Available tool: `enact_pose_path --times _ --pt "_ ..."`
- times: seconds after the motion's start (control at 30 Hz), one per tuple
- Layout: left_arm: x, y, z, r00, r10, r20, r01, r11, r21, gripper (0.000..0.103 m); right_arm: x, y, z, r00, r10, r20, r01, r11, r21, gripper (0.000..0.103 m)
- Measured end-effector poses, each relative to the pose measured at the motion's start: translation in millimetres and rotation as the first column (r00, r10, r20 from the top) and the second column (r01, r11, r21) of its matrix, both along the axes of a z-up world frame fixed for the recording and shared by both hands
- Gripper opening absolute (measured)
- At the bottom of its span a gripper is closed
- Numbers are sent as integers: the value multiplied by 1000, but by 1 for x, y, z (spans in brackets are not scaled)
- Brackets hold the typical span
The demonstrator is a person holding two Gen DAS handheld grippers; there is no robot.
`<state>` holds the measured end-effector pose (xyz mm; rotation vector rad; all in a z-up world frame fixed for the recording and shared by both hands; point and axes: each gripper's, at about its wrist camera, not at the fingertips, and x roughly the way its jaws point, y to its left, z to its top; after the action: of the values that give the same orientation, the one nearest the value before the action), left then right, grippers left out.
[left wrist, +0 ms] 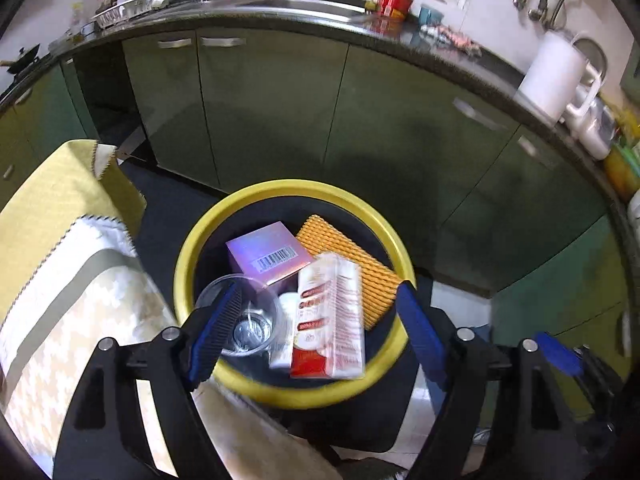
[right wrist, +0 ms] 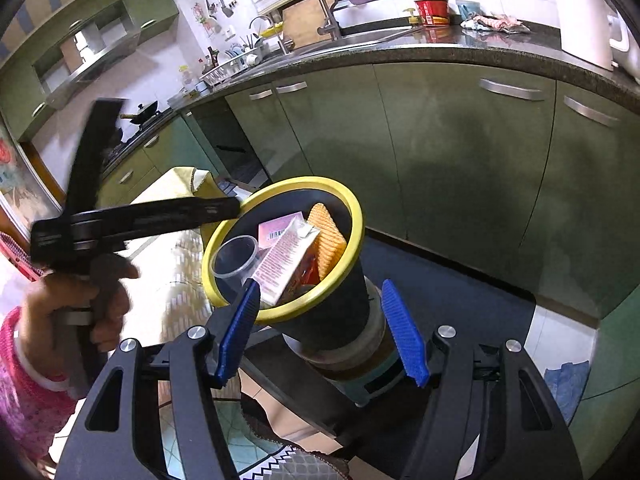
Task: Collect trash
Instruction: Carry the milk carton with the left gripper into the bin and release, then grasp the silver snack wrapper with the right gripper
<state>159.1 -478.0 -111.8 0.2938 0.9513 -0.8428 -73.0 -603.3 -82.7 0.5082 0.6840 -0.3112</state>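
A black bin with a yellow rim (left wrist: pixel 192 256) stands on the floor. It holds a pink barcoded box (left wrist: pixel 268 256), an orange ridged packet (left wrist: pixel 352 264) and a clear plastic cup (left wrist: pixel 248 320). My left gripper (left wrist: pixel 316 320) hangs open right over the bin. A red and white carton (left wrist: pixel 332 316), blurred, lies between its blue fingers without touching either pad. In the right wrist view, my right gripper (right wrist: pixel 324 328) is open just short of the bin (right wrist: pixel 356 216), with nothing held. The carton (right wrist: pixel 284 264) leans tilted inside the rim beside the cup (right wrist: pixel 236 258).
A table with a yellow and white cloth (left wrist: pixel 60 260) stands just left of the bin. Green cabinets (left wrist: pixel 272 112) under a dark counter run behind it, with a white kettle (left wrist: pixel 552 76) on top. A hand in a pink sleeve (right wrist: pixel 72 308) holds the left gripper. A blue cloth (right wrist: pixel 568 384) lies on the floor.
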Motion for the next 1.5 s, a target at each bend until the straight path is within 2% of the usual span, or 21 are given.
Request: enact_pose_path --times 0.07,0.1,0.13,0.17,0.3,0.4,0.5,0.57,0.63,0.67,0.73,0.8,0.83,0.87,0.97,1.1,1.27,1.43,1.5 --pt "-8 23 15 1000 9 26 -8 1000 -26 77 2 1 0 1000 6 -1 -6 1000 -1 63" --pt "-14 38 24 999 16 41 -14 999 -38 80 2 2 0 1000 8 -1 -8 1000 -2 63" --pt "-20 55 31 998 30 55 -28 999 -43 87 4 4 0 1000 13 -1 -13 1000 -2 63" --pt "-25 74 37 997 44 62 -41 998 -53 88 5 8 1 1000 22 -2 -22 1000 -4 63" --pt "-42 143 49 997 78 28 -75 993 -91 88 17 25 2 997 78 -11 -78 997 -12 64" --pt "-51 202 54 985 165 47 -159 982 -106 88 31 48 5 989 150 -13 -150 988 -19 64" --pt "-57 268 64 947 299 117 -286 951 -116 88 47 77 9 971 237 -18 -238 971 -33 64" --pt "-62 312 71 906 393 155 -375 917 -132 91 56 96 12 957 288 -18 -289 956 -41 64" --pt "-69 358 75 855 486 183 -466 873 -144 92 69 120 13 932 361 -19 -362 932 -30 64" --pt "-74 382 76 823 534 195 -514 845 -145 92 78 137 13 912 408 -24 -409 912 -27 64" --pt "-81 411 77 780 593 199 -573 805 -153 92 89 166 13 874 485 -26 -486 874 -25 64" --pt "-87 435 75 755 630 184 -609 777 -159 92 99 198 12 819 573 -22 -573 819 -9 64" --pt "-91 445 72 746 643 173 -623 766 -159 92 105 216 11 781 624 -22 -624 781 -2 64" --pt "-94 452 69 741 651 163 -632 759 -158 92 111 236 10 740 672 -30 -672 740 1 64" --pt "-99 464 61 741 656 147 -638 755 -152 92 122 281 2 667 741 -79 -744 668 -22 64" --pt "-107 473 55 742 654 144 -636 756 -158 92 132 319 -9 621 770 -147 -782 621 -53 64" --pt "-109 481 48 750 652 116 -631 757 -171 92 143 343 -20 616 756 -222 -786 610 -104 64" --pt "-108 483 41 756 648 97 -628 759 -172 92 142 347 -32 616 738 -277 -784 607 -127 63" --pt "-108 483 40 756 647 93 -628 759 -174 92 142 348 -36 609 739 -287 -789 602 -124 57"
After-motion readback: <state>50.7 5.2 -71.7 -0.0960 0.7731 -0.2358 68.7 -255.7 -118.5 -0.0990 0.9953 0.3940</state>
